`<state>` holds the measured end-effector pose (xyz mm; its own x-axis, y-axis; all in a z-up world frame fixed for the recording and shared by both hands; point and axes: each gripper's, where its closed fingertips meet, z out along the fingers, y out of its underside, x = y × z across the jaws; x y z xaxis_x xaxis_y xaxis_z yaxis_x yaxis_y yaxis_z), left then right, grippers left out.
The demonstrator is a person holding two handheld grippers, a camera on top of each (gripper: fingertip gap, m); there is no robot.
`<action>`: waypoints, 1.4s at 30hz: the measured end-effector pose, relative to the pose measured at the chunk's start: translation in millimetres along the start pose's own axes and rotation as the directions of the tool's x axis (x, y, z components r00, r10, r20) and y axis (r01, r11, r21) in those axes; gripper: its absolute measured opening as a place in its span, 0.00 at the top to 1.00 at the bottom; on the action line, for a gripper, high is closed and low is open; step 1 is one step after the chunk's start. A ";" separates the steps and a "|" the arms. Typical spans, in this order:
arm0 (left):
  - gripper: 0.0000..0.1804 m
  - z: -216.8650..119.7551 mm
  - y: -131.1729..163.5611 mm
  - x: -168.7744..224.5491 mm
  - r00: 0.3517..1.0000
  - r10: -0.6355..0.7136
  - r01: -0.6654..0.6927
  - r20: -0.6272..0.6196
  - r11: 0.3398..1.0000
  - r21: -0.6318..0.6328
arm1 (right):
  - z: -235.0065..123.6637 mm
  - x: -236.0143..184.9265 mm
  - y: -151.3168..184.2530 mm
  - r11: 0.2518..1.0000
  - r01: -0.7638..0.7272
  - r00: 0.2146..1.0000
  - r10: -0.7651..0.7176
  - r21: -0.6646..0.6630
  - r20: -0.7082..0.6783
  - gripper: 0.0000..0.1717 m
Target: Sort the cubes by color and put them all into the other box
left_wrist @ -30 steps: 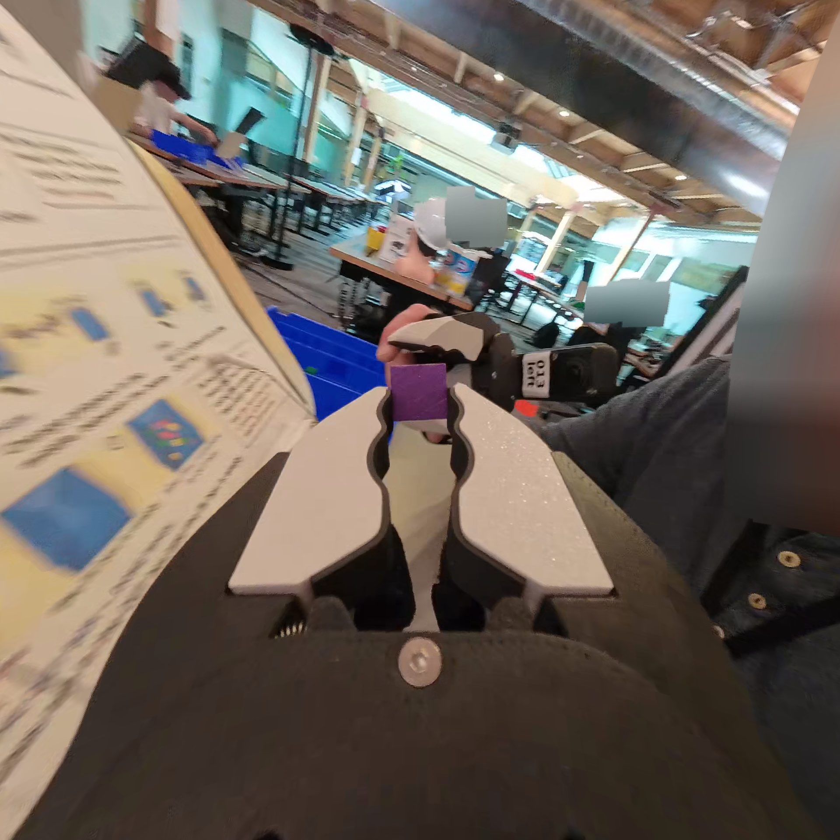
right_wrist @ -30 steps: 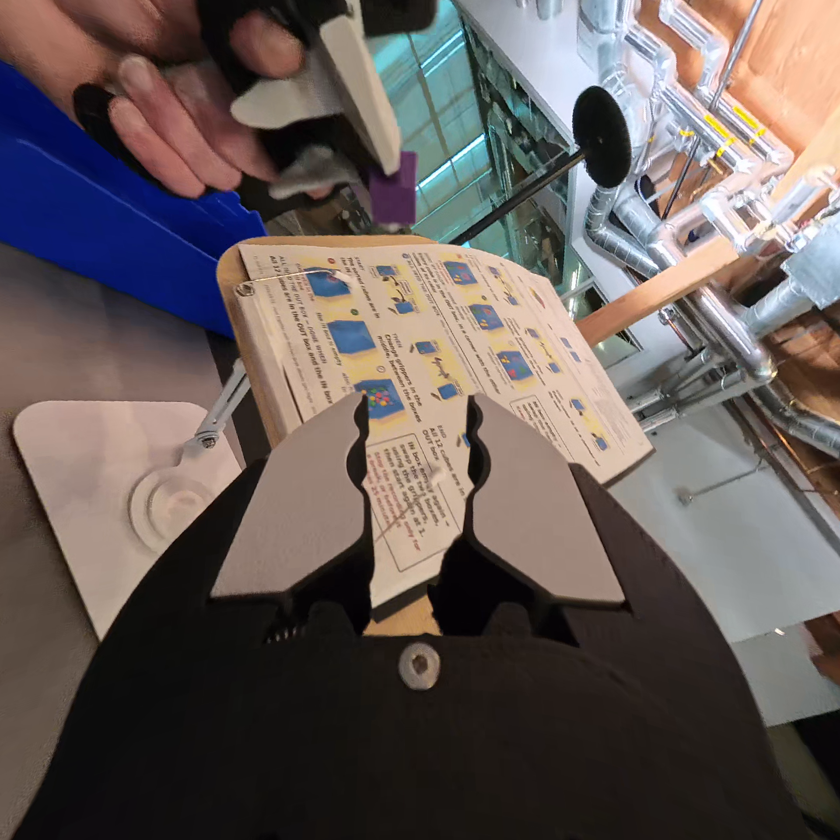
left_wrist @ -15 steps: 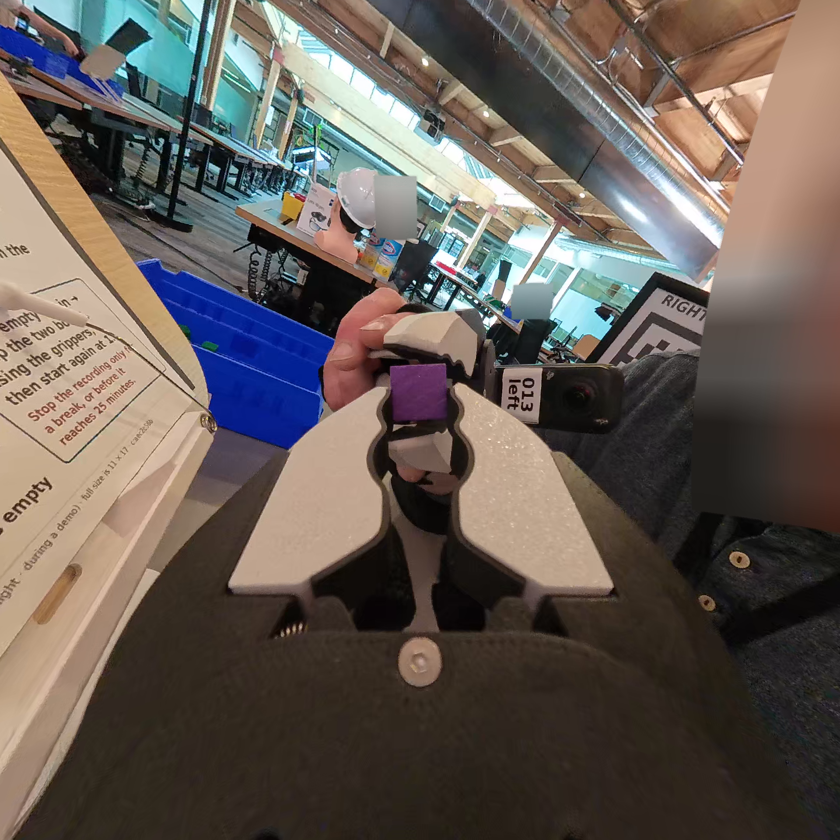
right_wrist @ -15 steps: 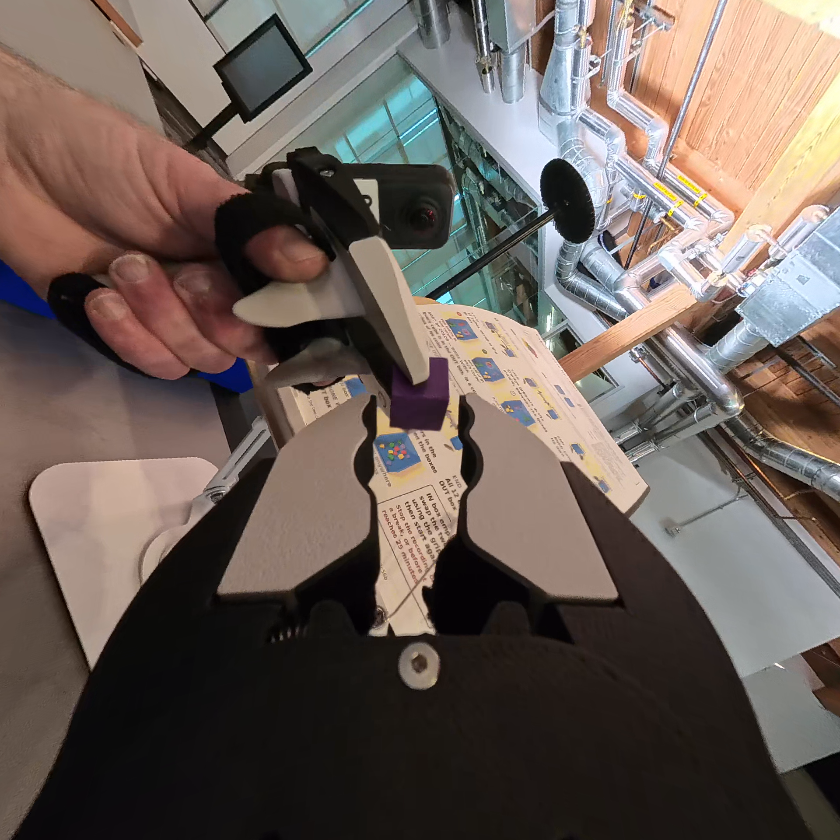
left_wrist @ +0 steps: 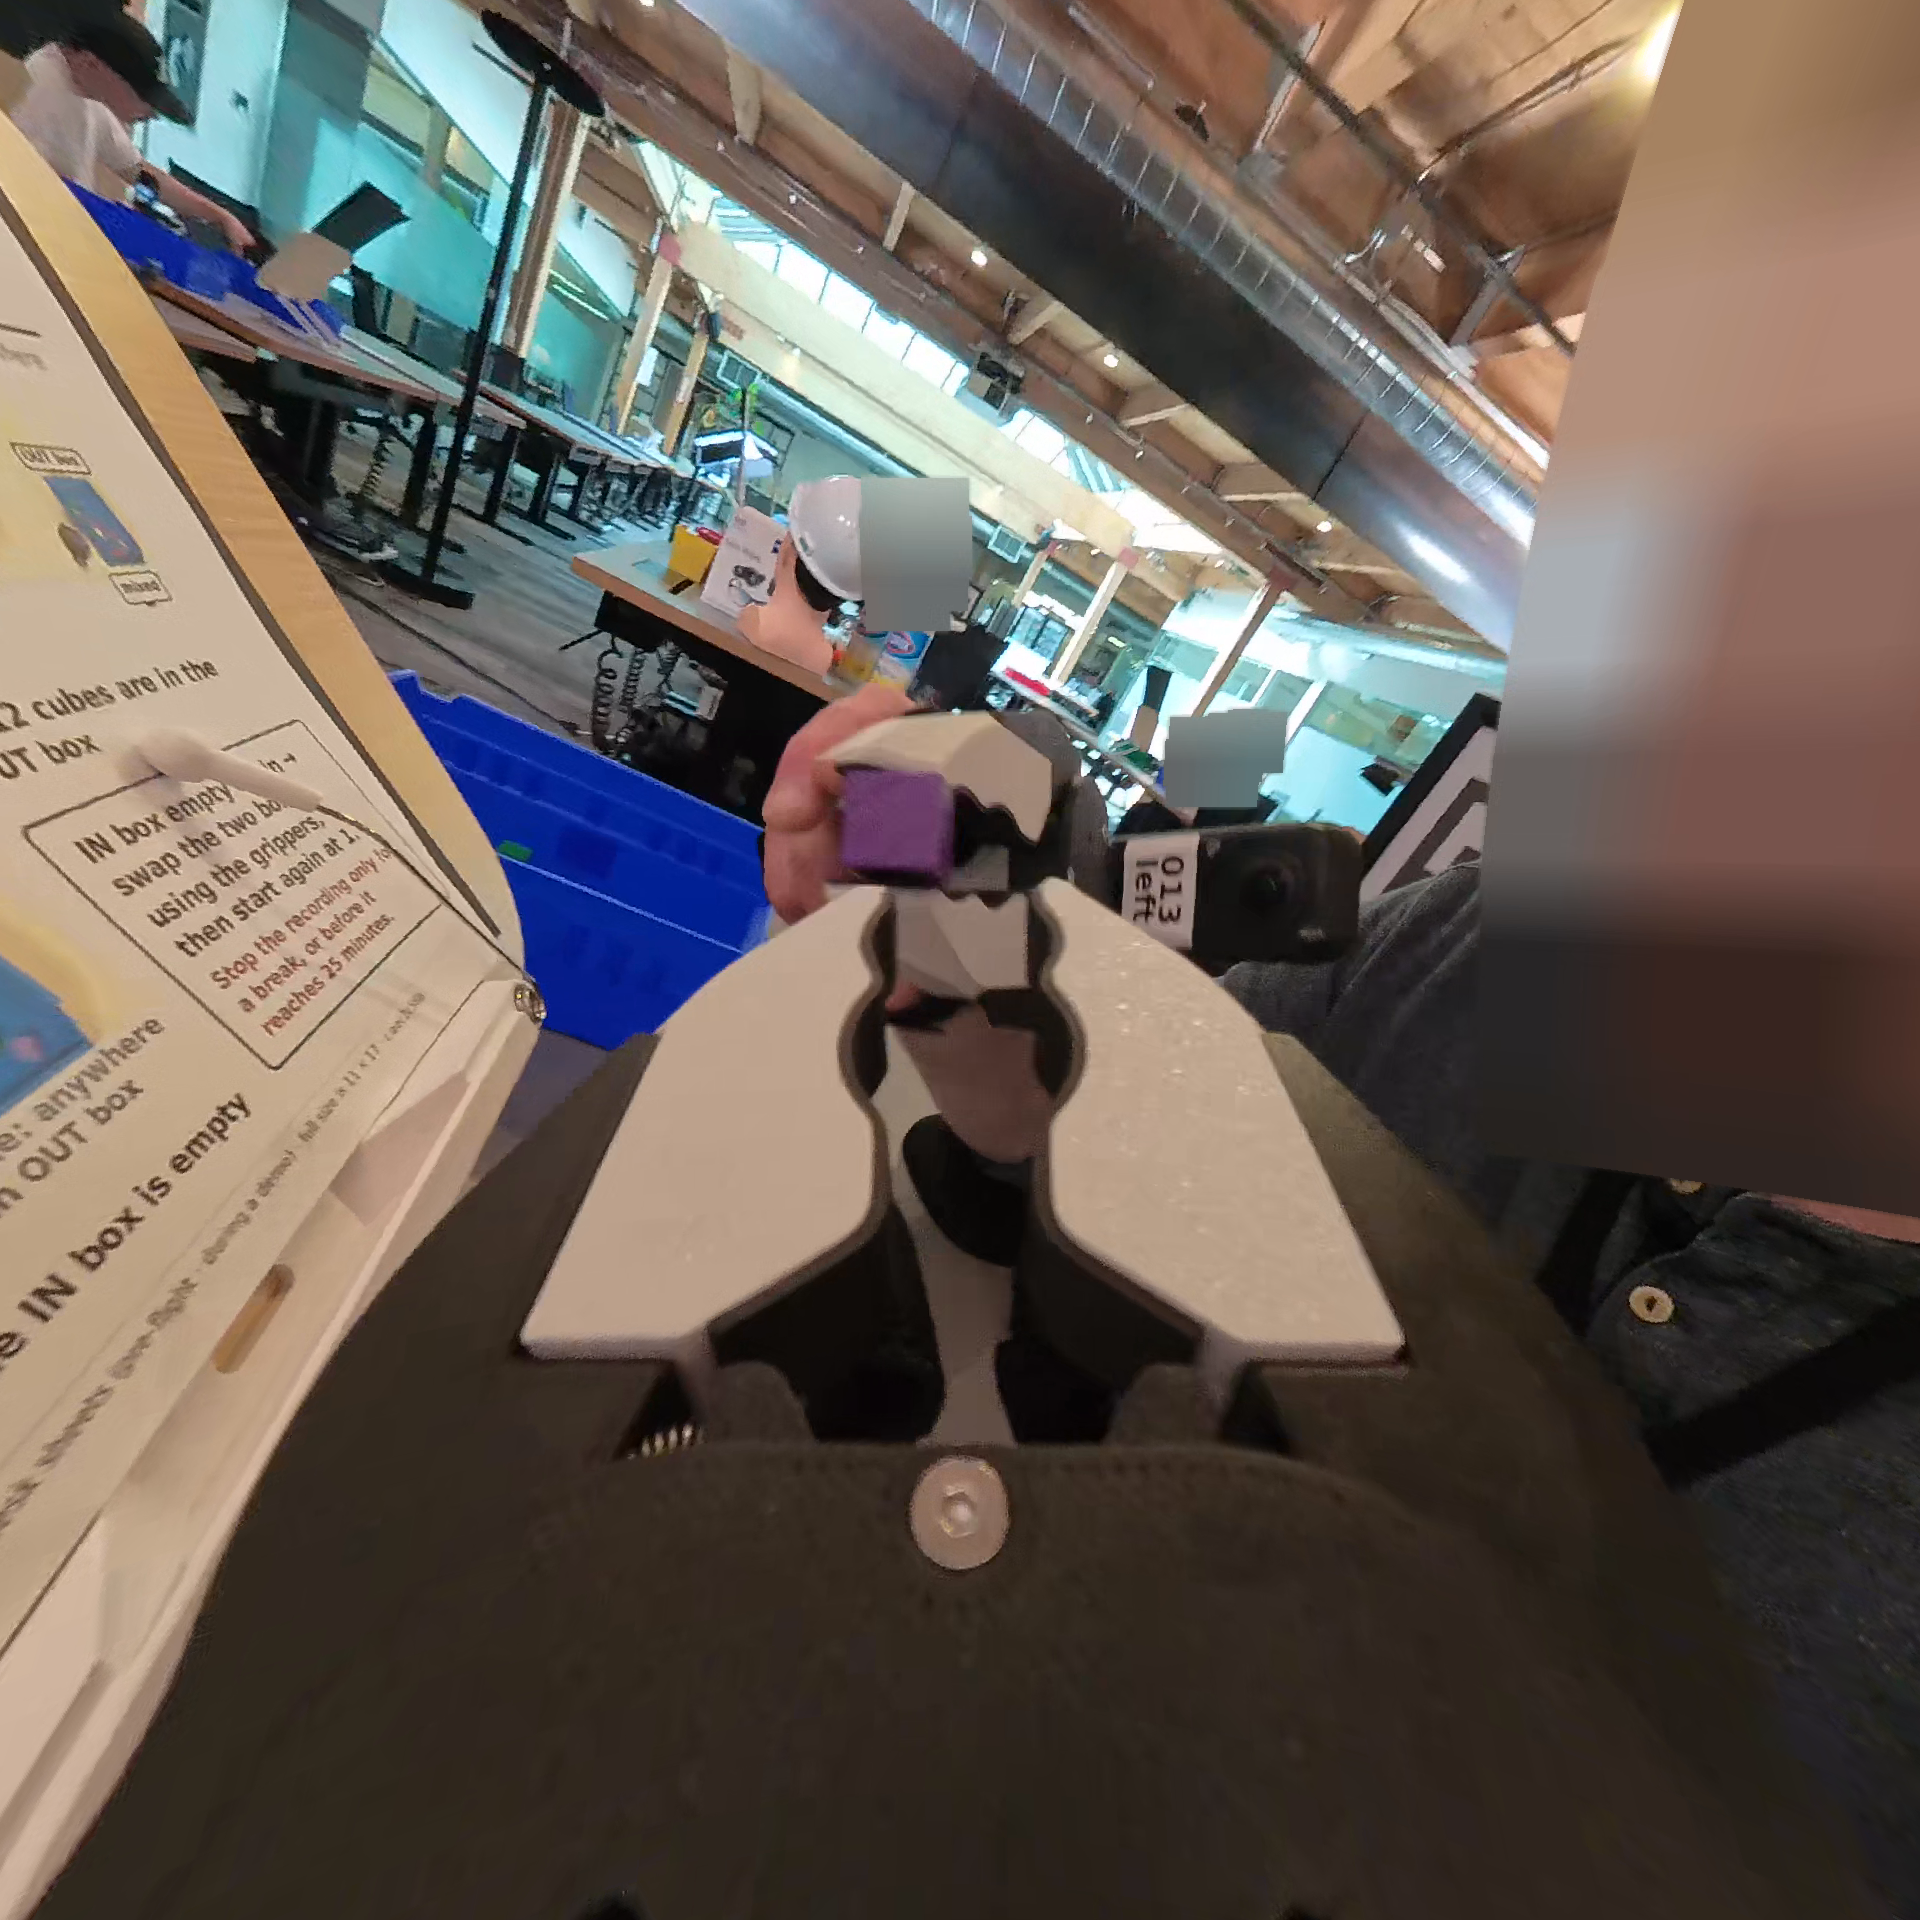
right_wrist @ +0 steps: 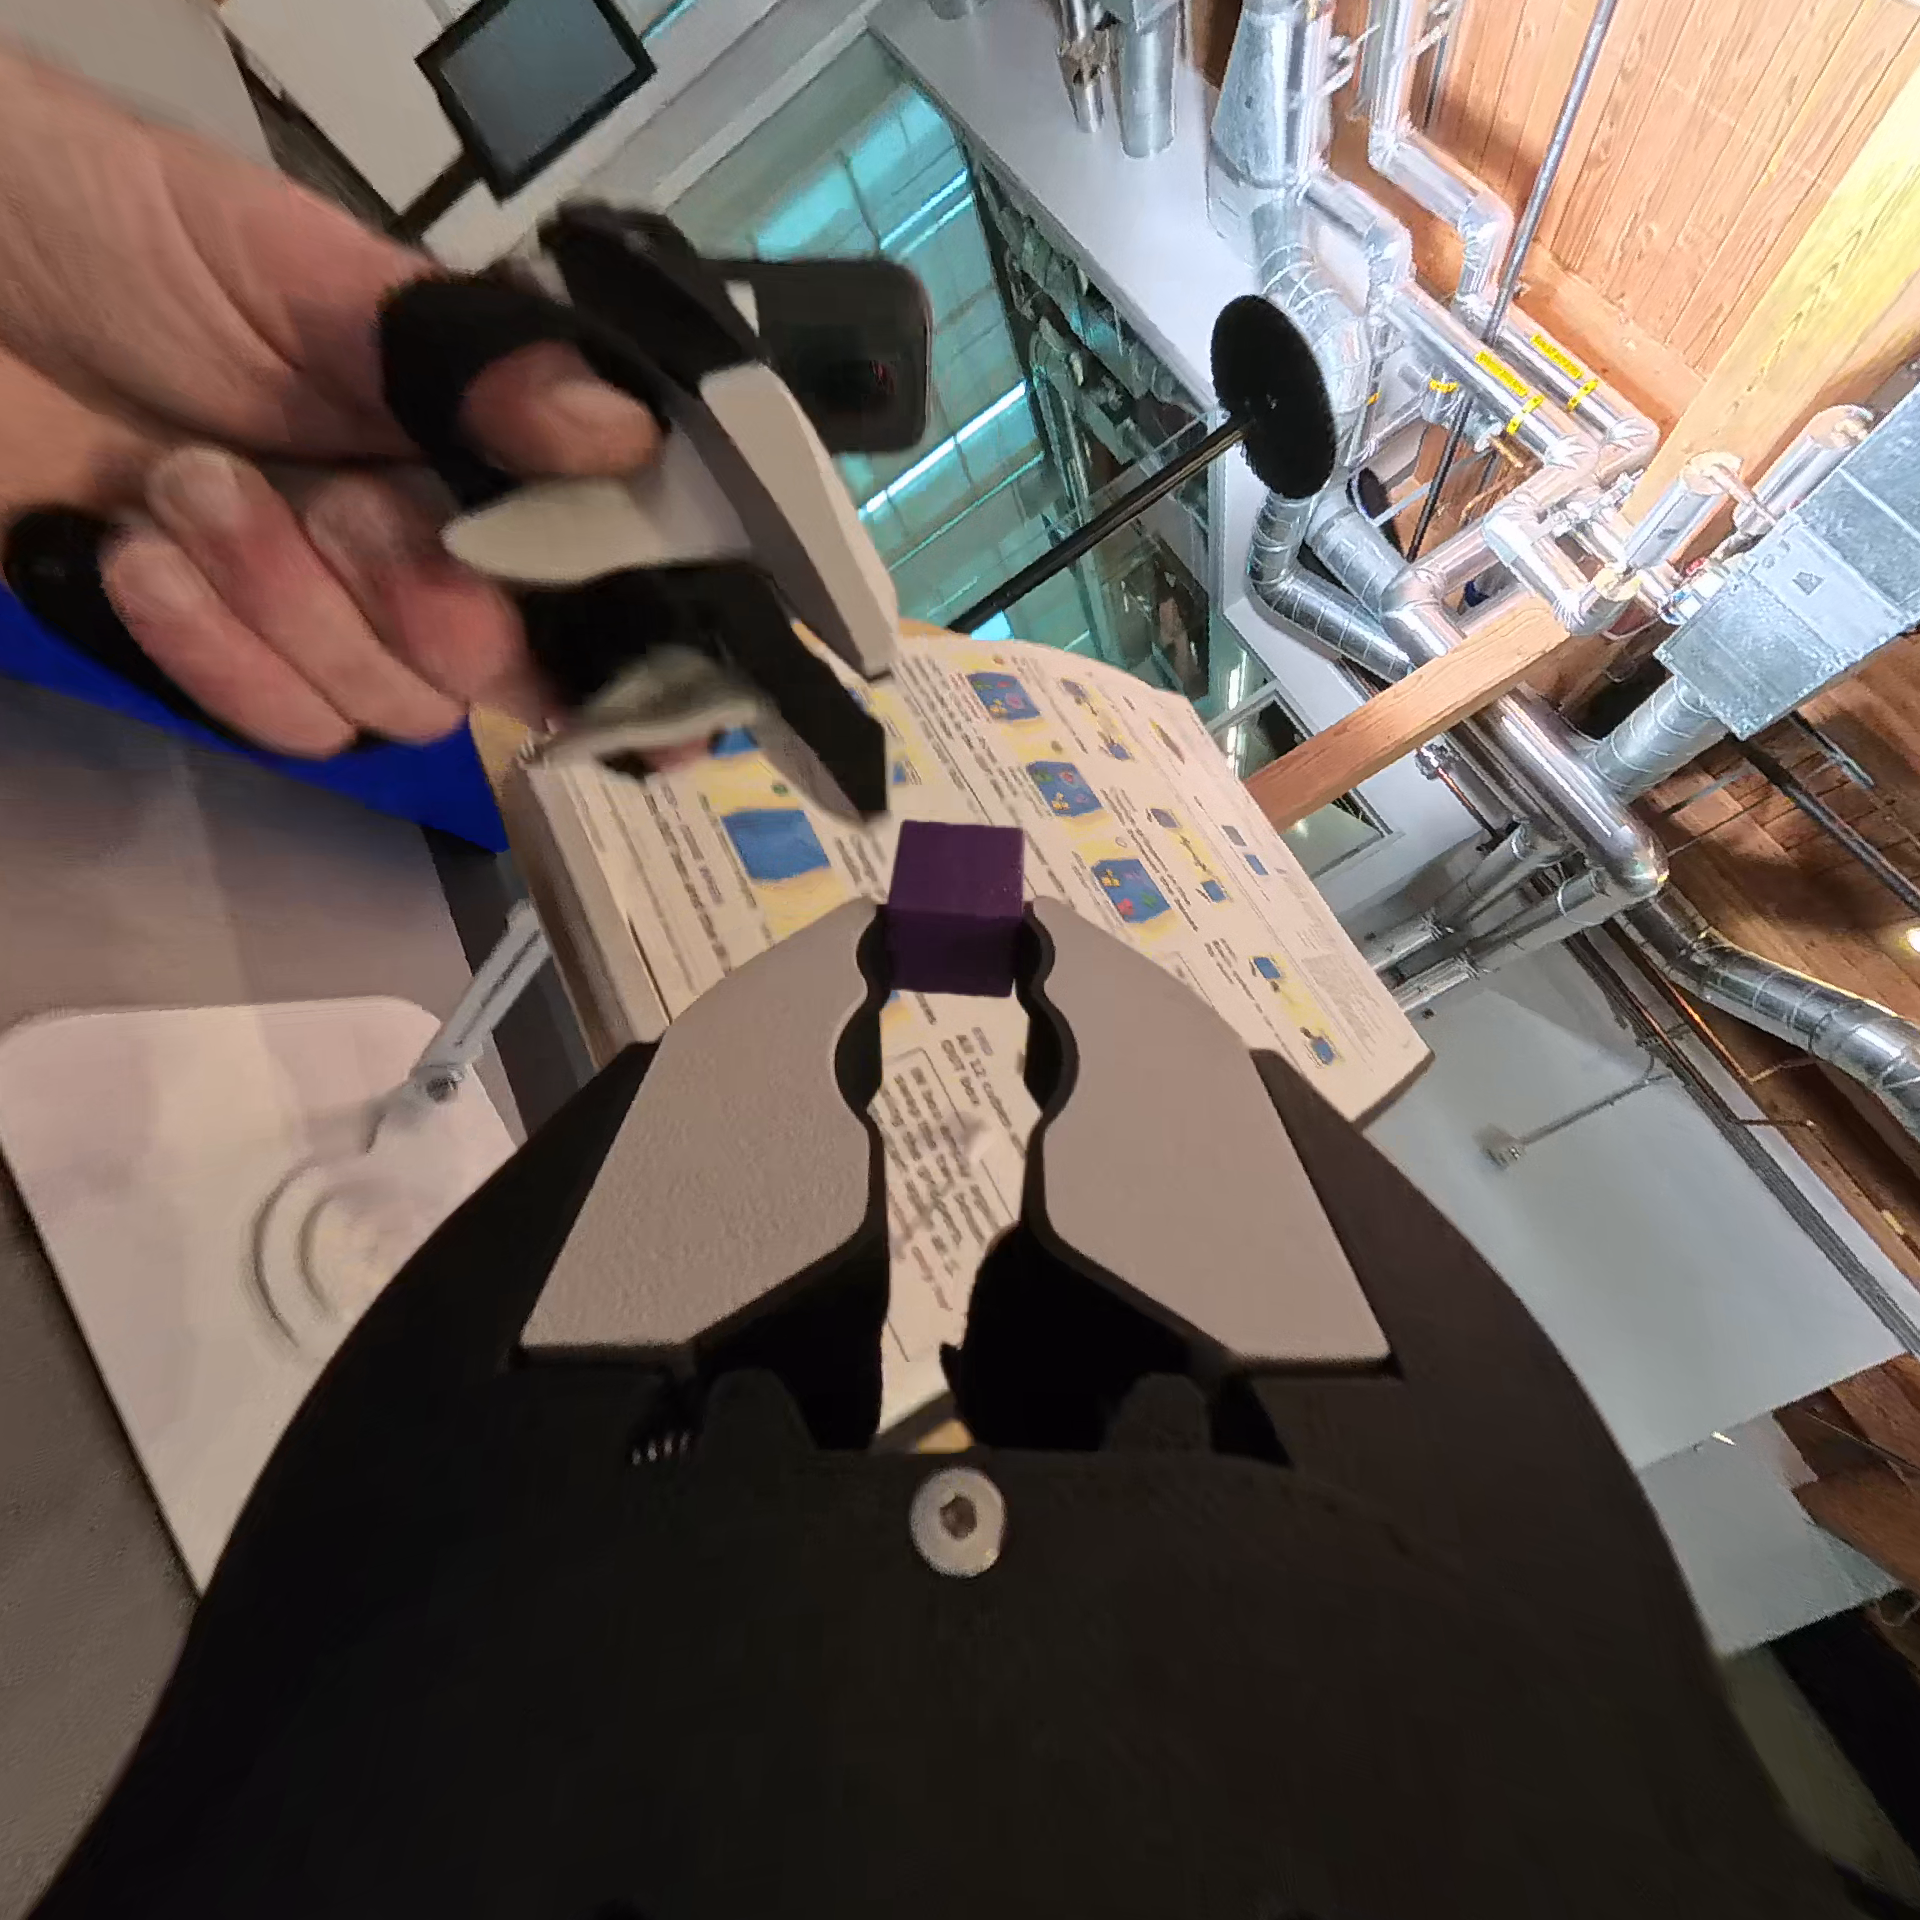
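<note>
The purple cube [right_wrist: 961, 883] sits between my right gripper's [right_wrist: 954, 951] fingertips, and both pads press on its sides. In the left wrist view the same cube [left_wrist: 896, 826] is clamped in the right gripper [left_wrist: 940, 831], held by a hand just beyond my left gripper [left_wrist: 956, 914]. My left gripper's jaws stand apart with nothing between them. In the right wrist view the left gripper [right_wrist: 873, 727] hovers, blurred, just above and left of the cube, clear of it. A blue box [left_wrist: 582, 831] stands behind, with a small green cube [left_wrist: 516, 849] in it.
A tilted instruction board [left_wrist: 208, 831] stands close on the left; it also shows in the right wrist view [right_wrist: 1091, 831] behind the cube. Its white base plate [right_wrist: 156, 1195] lies on the grey table. A person's dark sleeve [left_wrist: 1403, 987] is at the right.
The left gripper carried the purple cube between the right gripper's open fingers. The right gripper closed on it. The left gripper let go and drew back, now empty.
</note>
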<state>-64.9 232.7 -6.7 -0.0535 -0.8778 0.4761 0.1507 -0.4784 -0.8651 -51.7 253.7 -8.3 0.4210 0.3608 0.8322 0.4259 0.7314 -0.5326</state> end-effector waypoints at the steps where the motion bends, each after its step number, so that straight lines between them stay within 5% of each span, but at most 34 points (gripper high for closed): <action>1: 0.93 -1.6 -1.2 1.5 1.000 0.021 -0.021 0.014 1.000 -0.006 | -2.3 6.5 8.8 0.999 0.020 1.000 -0.020 -0.032 0.012 0.87; 5: 1.00 -7.3 -5.5 6.8 0.993 0.104 -0.103 0.062 0.994 -0.030 | -23.3 56.7 69.1 0.970 -0.002 1.000 0.004 -0.243 0.006 0.87; 8: 1.00 -8.8 -4.3 8.0 0.989 0.129 -0.125 0.075 0.990 -0.060 | -64.4 97.4 130.7 0.881 -0.041 0.999 0.049 -0.471 0.005 0.87; 13: 1.00 -5.3 2.9 5.5 0.986 0.146 -0.137 0.081 0.985 -0.102 | -155.9 128.6 224.7 0.602 -0.120 0.987 0.157 -0.790 -0.030 0.86; 18: 1.00 -3.2 6.9 1.9 0.987 0.137 -0.127 0.082 0.985 -0.113 | -221.8 53.8 296.1 0.272 -0.056 0.857 0.507 -0.961 0.094 0.86; 22: 1.00 -4.0 7.3 0.7 0.987 0.138 -0.127 0.085 0.985 -0.117 | -239.0 -13.2 319.4 0.162 0.064 0.675 0.719 -0.985 0.162 0.86; 26: 1.00 -7.7 4.1 0.5 0.985 0.144 -0.134 0.094 0.985 -0.110 | -242.9 -44.2 338.1 0.107 0.149 0.611 0.772 -0.983 0.176 0.86; 31: 1.00 -11.3 0.6 0.6 0.982 0.158 -0.146 0.107 0.983 -0.107 | -248.1 -32.4 342.7 0.088 0.114 0.642 0.754 -0.990 0.141 0.86; 42: 1.00 -10.3 3.3 -2.7 0.980 0.161 -0.147 0.119 0.982 -0.118 | -301.0 2.0 365.4 -0.126 0.023 0.721 0.689 -0.992 -0.070 0.86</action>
<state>-74.4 233.2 -12.4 0.0891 -0.9341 0.3457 0.0394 -0.3435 -0.9383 345.8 347.6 -247.7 0.6534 0.7235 0.2227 0.7506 -0.6574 -0.0665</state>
